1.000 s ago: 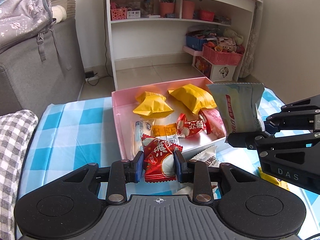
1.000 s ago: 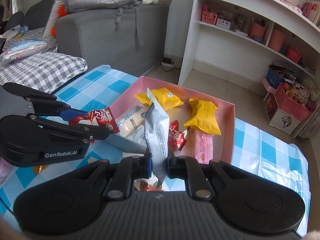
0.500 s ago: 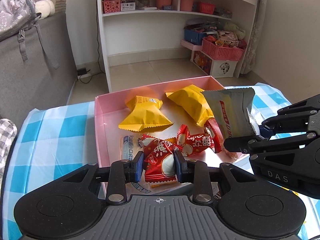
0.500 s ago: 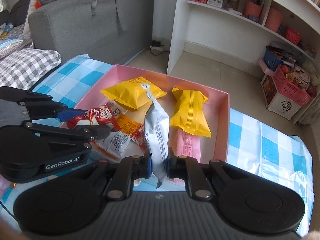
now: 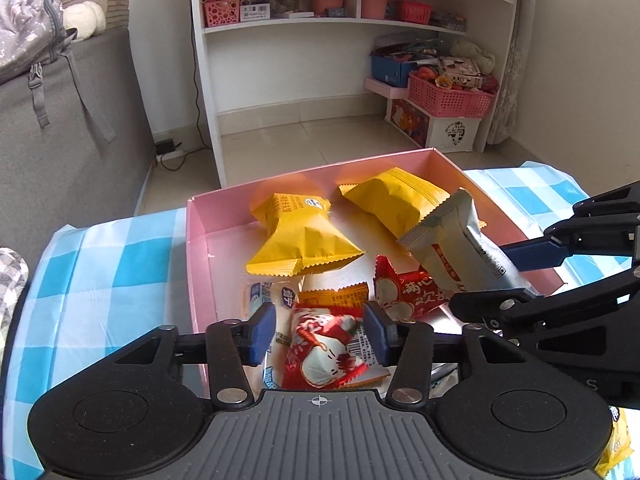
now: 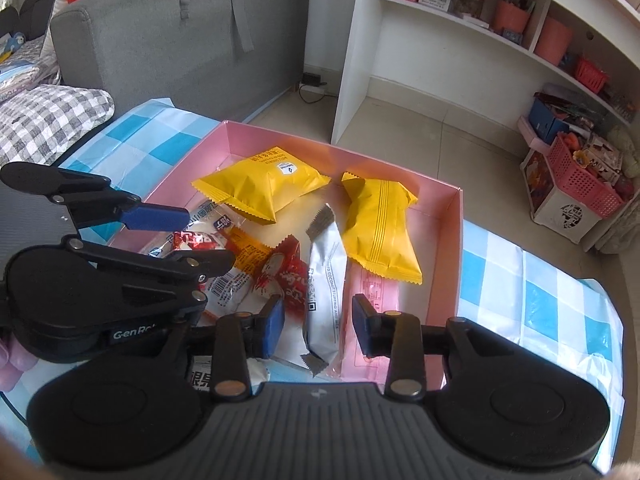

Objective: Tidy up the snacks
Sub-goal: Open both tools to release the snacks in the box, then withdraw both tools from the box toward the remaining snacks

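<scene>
Nearest you, your left gripper (image 5: 319, 334) has just been opening: its blue pads now stand spread, clear of the red candy packet (image 5: 326, 354) that lies loose between them, low over the near end of the pink box (image 5: 200, 264). Your right gripper (image 6: 318, 322) has likewise just been opening; its jaws are apart and the silver wafer packet (image 6: 325, 288) lies between them without being pinched, its near end at the box's front edge and its far end leaning in toward the other snacks.

Just beyond, a second red candy packet (image 5: 412, 294), an orange sachet (image 5: 334, 298) and a clear-wrapped roll (image 5: 258, 300) crowd the near half of the box. Farther in lie two yellow pillow packs (image 5: 300, 242) and (image 5: 394, 200), side by side toward the back wall. The box rests on a blue-checked cloth (image 5: 100, 280), with a white shelf unit (image 5: 280, 60) well behind.

What could go wrong from here, as I judge it: the silver packet looks poorly settled, so if you pull the right gripper back along it, a pad may drag it over the front wall and onto the cloth. The same goes for the red packet; lift clear first. Your two grippers are also very near each other over the box, so withdrawing both inward risks knocking one against the other.
</scene>
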`<state>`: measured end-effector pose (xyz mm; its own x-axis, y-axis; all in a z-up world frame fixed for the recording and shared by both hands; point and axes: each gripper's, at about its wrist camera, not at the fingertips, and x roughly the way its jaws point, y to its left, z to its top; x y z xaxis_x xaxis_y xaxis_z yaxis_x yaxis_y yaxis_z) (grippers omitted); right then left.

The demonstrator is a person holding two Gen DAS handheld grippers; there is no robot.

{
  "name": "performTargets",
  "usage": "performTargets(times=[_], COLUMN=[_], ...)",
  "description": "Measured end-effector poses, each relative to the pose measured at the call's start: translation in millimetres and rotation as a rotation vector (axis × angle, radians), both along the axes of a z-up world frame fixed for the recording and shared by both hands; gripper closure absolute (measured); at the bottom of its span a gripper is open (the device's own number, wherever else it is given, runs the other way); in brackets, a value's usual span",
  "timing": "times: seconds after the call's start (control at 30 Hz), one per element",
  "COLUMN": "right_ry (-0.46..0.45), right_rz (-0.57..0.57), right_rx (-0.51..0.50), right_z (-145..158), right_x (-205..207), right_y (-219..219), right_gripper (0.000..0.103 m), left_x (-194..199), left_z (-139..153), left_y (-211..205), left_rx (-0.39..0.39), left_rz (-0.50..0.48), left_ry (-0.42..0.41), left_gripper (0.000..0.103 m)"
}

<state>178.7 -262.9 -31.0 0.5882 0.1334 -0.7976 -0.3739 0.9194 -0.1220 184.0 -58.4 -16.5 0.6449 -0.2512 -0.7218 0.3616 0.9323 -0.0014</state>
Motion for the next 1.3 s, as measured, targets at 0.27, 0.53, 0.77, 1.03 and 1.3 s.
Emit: performTargets(times=[0.27,0.53,0.77,1.03,1.3], right_ry=[-0.026,-0.053,-0.065,-0.075,-0.087], right_rz=[-0.038,-0.068,-0.082,-0.093,-0.09], right_rx=[-0.006,0.023,0.035,0.055,0.07], right_z=[8,24,32,38,42], right_x=[-4,-14,-29,-52,-75], right_y=[-8,-17,-21,-24,-23], right_gripper=[0.052,0.045,0.039,0.029,0.02], left_x=[-7,-22,-41,-67,-92], left_z=[11,22,29,30,33], left_y=[6,10,14,24,33], left_rx=[-0.009,0.013,0.023,0.036,0.046], left_rz=[0.017,0.005,0.0,0.01,0.013], left_ry=[-0.001,-0.003,0.008,0.041,0.069], left_gripper=[0.033,0.023,0.018,0.016,0.014])
